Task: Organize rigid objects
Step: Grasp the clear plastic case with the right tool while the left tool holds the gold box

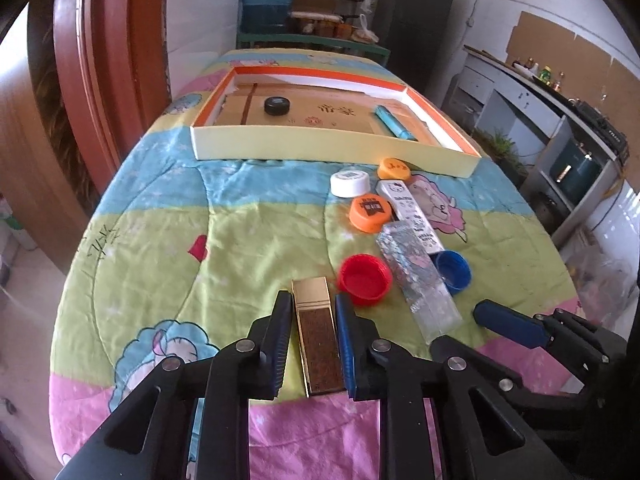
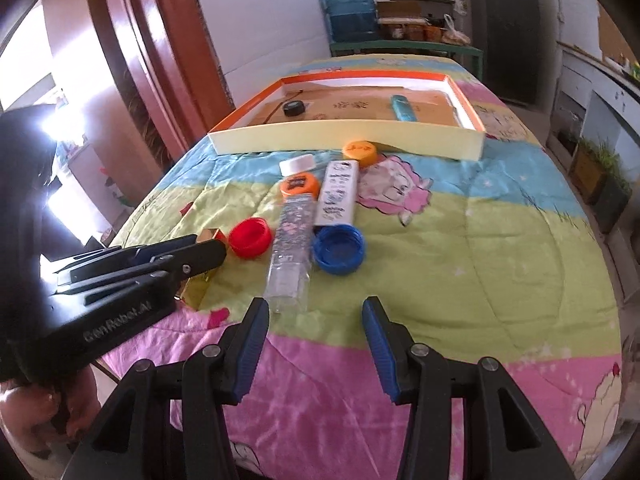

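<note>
Left wrist view: the left gripper (image 1: pixel 310 308) is straddling a gold and brown rectangular case (image 1: pixel 318 344) lying on the cartoon-print quilt (image 1: pixel 160 240). Both blue pads are sitting just beside the case's long sides; whether they are actually pressing on it cannot be told. The case's long axis is running along the fingers, gold end pointing away toward the shallow orange-rimmed box (image 1: pixel 332 148).

Right wrist view: here the left gripper is appearing side-on at the left edge, hiding nearly all of the case; only a gold corner is showing. White lettering on that gripper's body is reading roughly "GenRobot.AI". The right gripper (image 2: pixel 316 312) is standing spread wide, nothing between its fingers, just short of the base of a clear glittery bottle (image 2: pixel 290 252).

The bottle is lying lengthwise away from the camera, its far end next to an orange cap (image 2: pixel 299 186). Beside it a white printed tube (image 2: pixel 338 196) is lying roughly parallel; its print is unreadable. A red cap (image 2: pixel 250 237) and a blue cap (image 2: pixel 338 250) are flanking the bottle, hollow sides up.

Inside the box, a black round lid (image 1: pixel 277 105) and a teal tube (image 1: pixel 394 122) are resting well apart.
</note>
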A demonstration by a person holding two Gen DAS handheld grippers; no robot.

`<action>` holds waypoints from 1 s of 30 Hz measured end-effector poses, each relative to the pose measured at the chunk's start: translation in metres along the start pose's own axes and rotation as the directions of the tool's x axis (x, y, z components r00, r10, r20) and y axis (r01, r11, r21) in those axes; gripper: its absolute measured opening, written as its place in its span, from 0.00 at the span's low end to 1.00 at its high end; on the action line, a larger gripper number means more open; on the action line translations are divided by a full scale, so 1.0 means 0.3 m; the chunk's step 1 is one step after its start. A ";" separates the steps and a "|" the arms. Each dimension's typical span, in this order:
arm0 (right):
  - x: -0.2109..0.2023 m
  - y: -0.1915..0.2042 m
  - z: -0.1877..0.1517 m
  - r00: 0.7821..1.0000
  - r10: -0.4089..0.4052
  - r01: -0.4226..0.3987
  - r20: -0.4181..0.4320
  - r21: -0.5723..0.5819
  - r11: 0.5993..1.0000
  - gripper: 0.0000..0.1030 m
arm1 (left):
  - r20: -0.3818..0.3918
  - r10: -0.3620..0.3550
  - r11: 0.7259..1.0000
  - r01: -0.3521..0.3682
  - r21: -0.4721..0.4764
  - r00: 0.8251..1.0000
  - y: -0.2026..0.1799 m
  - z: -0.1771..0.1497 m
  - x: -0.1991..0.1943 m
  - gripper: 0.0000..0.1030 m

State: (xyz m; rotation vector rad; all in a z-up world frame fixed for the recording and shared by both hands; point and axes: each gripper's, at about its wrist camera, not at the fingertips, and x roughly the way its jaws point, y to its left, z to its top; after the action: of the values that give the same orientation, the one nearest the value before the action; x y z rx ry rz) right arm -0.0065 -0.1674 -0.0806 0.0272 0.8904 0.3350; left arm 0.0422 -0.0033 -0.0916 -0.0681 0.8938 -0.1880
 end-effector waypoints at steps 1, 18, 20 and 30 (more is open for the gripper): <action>0.007 0.009 0.005 1.000 -0.001 0.001 0.000 -0.006 1.000 0.47 | 0.005 0.013 1.000 -0.013 0.000 1.000 -0.001 0.000 0.000 0.22; 0.051 0.032 0.045 1.000 -0.024 0.024 0.000 0.002 1.000 0.21 | 0.057 0.083 0.993 -0.078 -0.086 0.995 0.066 0.058 -0.009 0.21; 0.042 0.016 0.038 1.000 -0.013 0.013 -0.003 0.017 1.000 0.21 | 0.063 0.084 0.993 -0.078 -0.092 0.994 0.074 0.063 -0.017 0.21; -0.037 0.014 0.017 1.000 0.028 -0.028 0.010 0.012 1.000 0.20 | 0.088 0.075 0.993 -0.067 -0.096 0.993 0.083 0.075 -0.057 0.21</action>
State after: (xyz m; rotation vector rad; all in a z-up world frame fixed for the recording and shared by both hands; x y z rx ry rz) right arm -0.0102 -0.1662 -0.0683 0.0525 0.8828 0.3557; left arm 0.0527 0.0241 -0.0679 -0.1301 0.8117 -0.0764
